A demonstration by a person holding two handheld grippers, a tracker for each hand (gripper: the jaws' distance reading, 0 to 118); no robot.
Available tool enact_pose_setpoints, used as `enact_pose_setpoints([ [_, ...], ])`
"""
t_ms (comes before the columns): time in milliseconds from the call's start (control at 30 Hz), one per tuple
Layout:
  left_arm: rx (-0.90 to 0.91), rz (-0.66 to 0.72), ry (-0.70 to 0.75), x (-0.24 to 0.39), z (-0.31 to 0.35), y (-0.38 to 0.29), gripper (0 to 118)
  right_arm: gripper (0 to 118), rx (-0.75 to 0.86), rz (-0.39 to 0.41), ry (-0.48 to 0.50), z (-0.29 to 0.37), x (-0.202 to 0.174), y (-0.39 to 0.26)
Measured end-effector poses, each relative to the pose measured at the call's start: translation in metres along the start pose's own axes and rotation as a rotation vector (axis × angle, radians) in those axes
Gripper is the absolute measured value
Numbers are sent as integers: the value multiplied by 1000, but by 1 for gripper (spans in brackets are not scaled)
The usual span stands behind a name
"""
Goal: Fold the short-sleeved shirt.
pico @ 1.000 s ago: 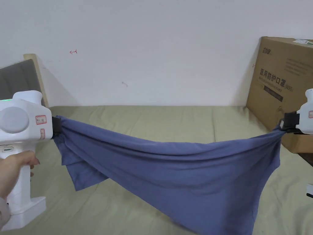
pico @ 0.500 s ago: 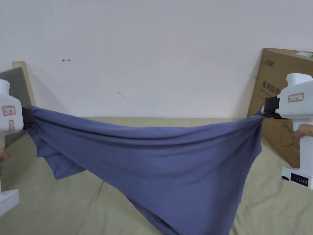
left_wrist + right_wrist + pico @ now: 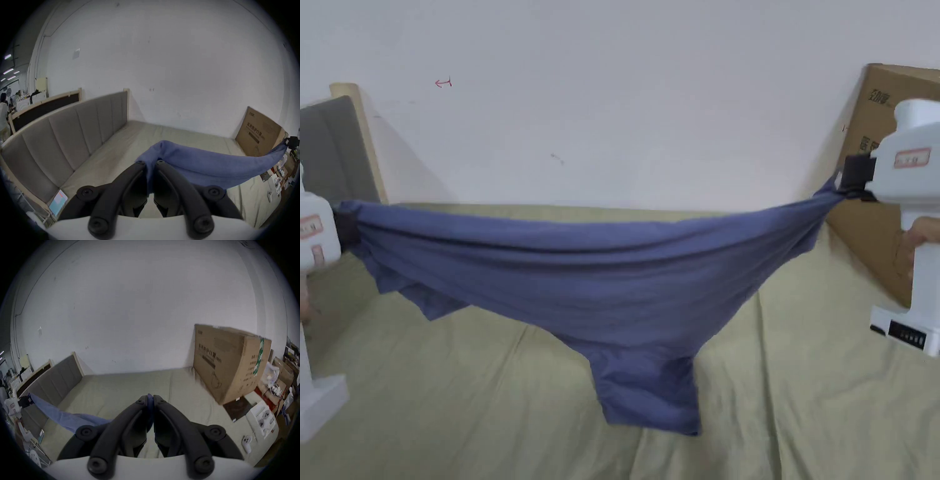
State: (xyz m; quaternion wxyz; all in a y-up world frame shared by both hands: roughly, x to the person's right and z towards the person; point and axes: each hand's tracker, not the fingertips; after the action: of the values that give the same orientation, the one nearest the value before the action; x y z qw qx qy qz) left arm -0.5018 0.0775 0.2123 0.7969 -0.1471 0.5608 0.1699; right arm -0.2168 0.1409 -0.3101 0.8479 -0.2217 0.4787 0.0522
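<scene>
A big brown cardboard box stands on the green bed sheet, against the white wall. A gray padded headboard is at the bed's other end.

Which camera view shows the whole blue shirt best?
The head view: the blue shirt hangs there end to end between both grippers. The left gripper view shows its upper edge; the right gripper view shows a strip and the pinched bit.

The cardboard box carries dark printed characters ending in "(N95)", plus a green-and-white tape strip. Small red-bordered labels on the white tool bodies are illegible.
</scene>
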Motion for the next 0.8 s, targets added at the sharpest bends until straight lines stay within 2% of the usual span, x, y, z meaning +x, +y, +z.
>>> enact_pose_setpoints([
  [267, -253, -124, 11, -18, -20, -124, 4, 6, -260, -52, -18, -22, 21, -135],
  [400, -329, -129, -6, -31, -3, -176, 4, 6, -376, -68, -50, -8, 41, -206],
  [533, -383, -167, -18, -45, 25, -219, 4, 6, -470, -137, -84, 16, 64, -271],
  [600, -414, -169, -18, -50, 36, -237, 4, 6, -509, -168, -93, 27, 74, -297],
  [800, -482, -219, -13, -59, 42, -283, 4, 6, -565, -195, -105, 43, 86, -346],
])
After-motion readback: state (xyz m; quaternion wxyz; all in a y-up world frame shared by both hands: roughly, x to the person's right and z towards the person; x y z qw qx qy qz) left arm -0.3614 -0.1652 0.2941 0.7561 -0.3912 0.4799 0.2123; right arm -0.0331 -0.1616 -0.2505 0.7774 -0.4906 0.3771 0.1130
